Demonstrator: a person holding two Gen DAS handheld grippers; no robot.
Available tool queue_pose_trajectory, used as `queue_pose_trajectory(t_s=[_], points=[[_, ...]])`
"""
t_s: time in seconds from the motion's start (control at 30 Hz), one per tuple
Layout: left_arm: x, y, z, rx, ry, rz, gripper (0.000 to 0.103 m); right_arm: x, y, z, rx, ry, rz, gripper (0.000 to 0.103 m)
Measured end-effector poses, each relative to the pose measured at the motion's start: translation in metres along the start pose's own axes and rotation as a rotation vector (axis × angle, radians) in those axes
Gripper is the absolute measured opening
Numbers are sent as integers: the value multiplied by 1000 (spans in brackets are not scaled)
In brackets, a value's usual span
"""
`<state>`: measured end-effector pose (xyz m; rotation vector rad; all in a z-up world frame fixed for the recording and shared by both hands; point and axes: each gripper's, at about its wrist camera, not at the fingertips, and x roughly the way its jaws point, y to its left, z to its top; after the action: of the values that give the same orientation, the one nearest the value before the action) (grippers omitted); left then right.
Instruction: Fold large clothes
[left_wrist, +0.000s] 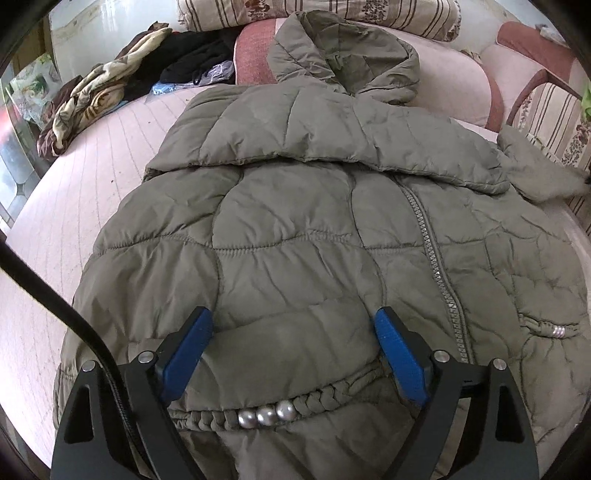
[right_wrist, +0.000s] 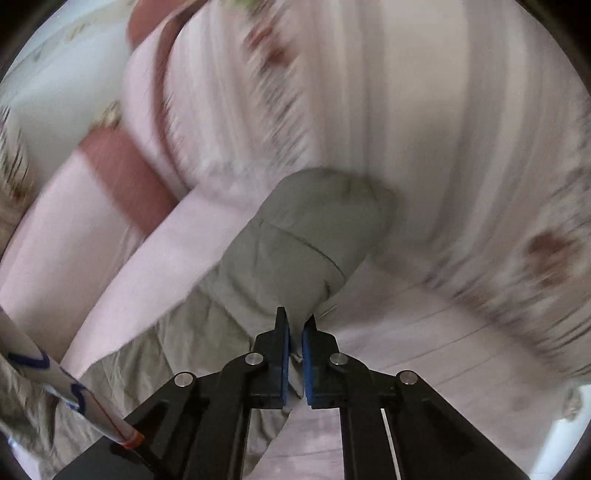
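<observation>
Your left tool (left_wrist: 293, 325) is hovering spread wide over the jacket (left_wrist: 314, 229); your right tool (right_wrist: 295, 326) is pinching its sleeve (right_wrist: 306, 229).

Soft, even daylight is seen in both views, with only faint shadows cast. The left wrist view is rendered sharp, though bent and darkened at its round edges. The right wrist view is heavily smeared by motion blur, only the fingers (right_wrist: 282, 354) being kept crisp.

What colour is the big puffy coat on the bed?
The puffy coat is olive green, with quilted stitching. It shows best in the left wrist view.
</observation>
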<state>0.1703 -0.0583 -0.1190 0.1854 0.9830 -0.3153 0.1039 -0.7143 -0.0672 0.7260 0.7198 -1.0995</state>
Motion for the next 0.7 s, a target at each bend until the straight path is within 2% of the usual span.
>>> queue_pose_trajectory(t_s=[0.1, 0.2, 0.4, 0.53, 0.7], points=[[-7, 2, -1, -13, 3, -21, 89, -28, 4, 1, -27, -36, -10, 5], [-16, 9, -1, -46, 5, -59, 89, -63, 33, -8, -122, -84, -3, 5], [-36, 31, 3, -134, -28, -98, 89, -136, 100, -41, -267, -118, 138, 5], [-51, 50, 7, -172, -72, -65, 89, -179, 153, -86, -380, -109, 253, 5], [-61, 90, 13, -263, -91, -2, 89, -224, 224, -166, -529, -49, 423, 5]])
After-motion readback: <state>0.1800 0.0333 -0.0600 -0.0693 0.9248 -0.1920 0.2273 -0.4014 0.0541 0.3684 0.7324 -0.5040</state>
